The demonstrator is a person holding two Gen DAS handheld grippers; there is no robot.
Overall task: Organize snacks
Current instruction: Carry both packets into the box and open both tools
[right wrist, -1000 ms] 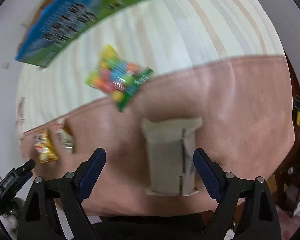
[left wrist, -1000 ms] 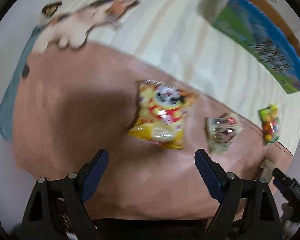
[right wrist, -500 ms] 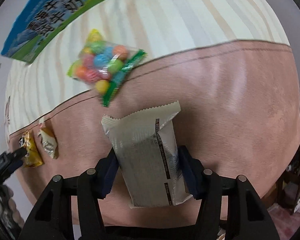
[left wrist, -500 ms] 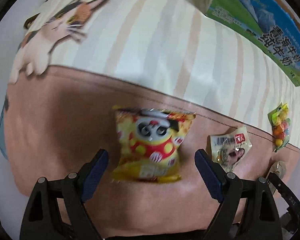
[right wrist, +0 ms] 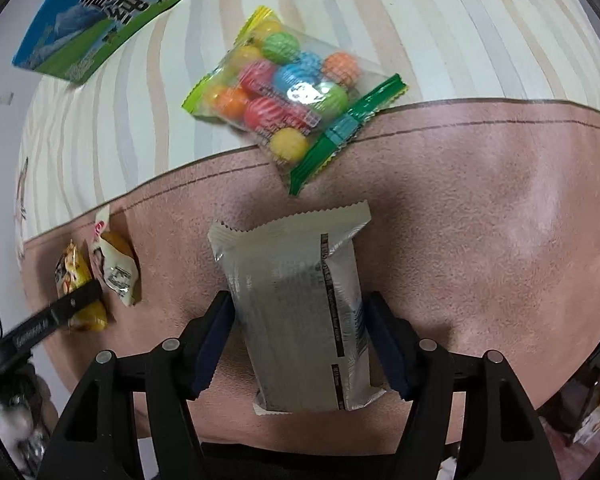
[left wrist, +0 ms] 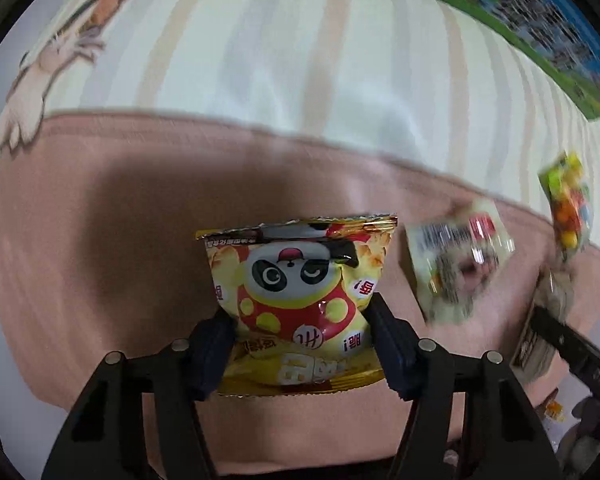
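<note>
The left gripper (left wrist: 302, 340) has its two dark blue fingers (left wrist: 212, 354) pressed against both sides of a yellow panda snack bag (left wrist: 300, 300), grasping it. The bag sits between the fingers, its crimped top edge pointing away from them, over a pinkish-brown cloth (left wrist: 120, 240). Just off the outer side of the right-hand finger lies a small pale snack packet (left wrist: 458, 260), blurred. Further out to that side is a bag of colourful candy balls (left wrist: 568, 212), also blurred.

The right gripper (right wrist: 300, 344) grips a silver-white wrapped packet (right wrist: 300, 308) the same way, one finger (right wrist: 388, 352) on each long side. The packet lies lengthwise between the fingers and reaches forward past their tips. Just ahead of its far end, the bag of colourful candy balls (right wrist: 288, 92) lies across the line where the pinkish-brown cloth (right wrist: 480, 220) meets a cream striped cloth (right wrist: 460, 28). Well off to the left-hand finger's side, the yellow panda snack bag (right wrist: 74, 280) and the small pale snack packet (right wrist: 118, 264) sit next to each other. A blue and green carton (right wrist: 100, 20) lies far ahead on the striped cloth.
</note>
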